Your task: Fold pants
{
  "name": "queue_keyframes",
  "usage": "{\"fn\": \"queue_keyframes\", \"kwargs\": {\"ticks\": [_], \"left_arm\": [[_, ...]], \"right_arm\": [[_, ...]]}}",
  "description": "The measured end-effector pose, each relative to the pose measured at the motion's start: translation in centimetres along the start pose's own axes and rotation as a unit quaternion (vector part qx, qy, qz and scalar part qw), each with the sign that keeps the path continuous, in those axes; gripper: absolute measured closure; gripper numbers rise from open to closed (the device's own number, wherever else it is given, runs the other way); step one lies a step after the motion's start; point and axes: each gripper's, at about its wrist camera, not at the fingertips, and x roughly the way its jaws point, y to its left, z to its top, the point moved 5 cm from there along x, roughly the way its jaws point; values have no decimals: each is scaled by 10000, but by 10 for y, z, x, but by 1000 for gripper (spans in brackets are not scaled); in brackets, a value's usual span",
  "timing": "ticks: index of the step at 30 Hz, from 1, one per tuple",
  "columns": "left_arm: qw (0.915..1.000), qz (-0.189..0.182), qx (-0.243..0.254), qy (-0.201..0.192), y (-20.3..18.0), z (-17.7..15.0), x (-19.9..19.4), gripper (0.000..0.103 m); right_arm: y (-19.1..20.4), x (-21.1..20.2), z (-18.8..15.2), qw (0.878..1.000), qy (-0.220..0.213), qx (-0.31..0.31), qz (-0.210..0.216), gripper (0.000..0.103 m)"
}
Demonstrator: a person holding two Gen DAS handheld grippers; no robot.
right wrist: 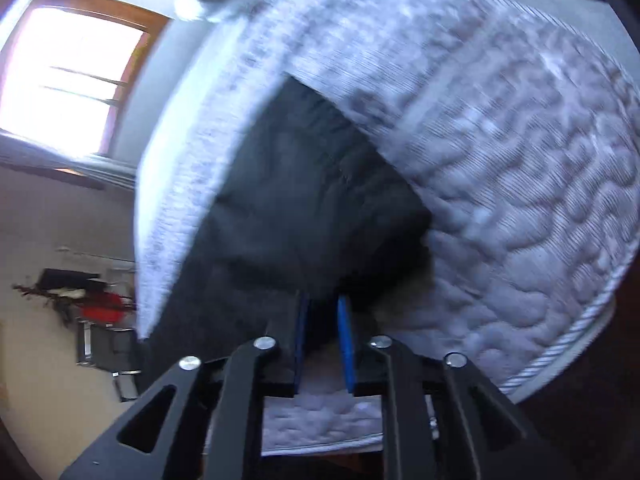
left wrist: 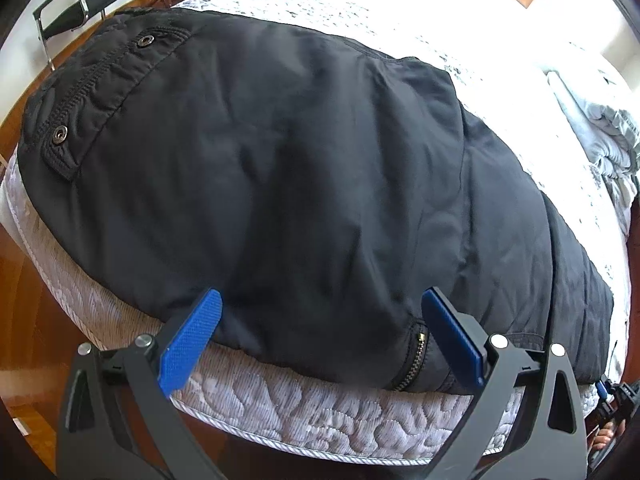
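Left wrist view: the left gripper (left wrist: 320,308) spreads its two blue ribbed pads wide over the near edge of the black pants (left wrist: 300,160), gripping nothing; two metal snaps and one brass zipper show. Right gripper (right wrist: 323,312), nearly closed, straddles a blurred pants edge on the quilted mattress (right wrist: 520,220); whether it pinches, I cannot tell.

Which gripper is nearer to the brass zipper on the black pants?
Left. The left gripper is open at the mattress edge, the zipper just inside its right finger. The right gripper sits on dark fabric, with no zipper visible in its view.
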Motion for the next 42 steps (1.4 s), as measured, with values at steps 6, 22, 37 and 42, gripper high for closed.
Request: {"fn": "queue_keyframes", "kwargs": {"ticks": [6, 22, 37, 42], "left_arm": [[9999, -111, -74, 17, 0, 1, -5, 3], [9981, 196, -578, -3, 49, 0, -10, 3], [9978, 374, -551, 71, 32, 35, 29, 3], [9988, 128, -444, 191, 8, 43, 43, 3]], "right_arm": [[-10, -15, -6, 9963, -80, 412, 747, 36], [-4, 34, 0, 9899, -136, 1059, 931, 31], [31, -6, 36, 9925, -384, 355, 1108, 89], [33, -37, 57, 9941, -619, 32, 895, 89]]}}
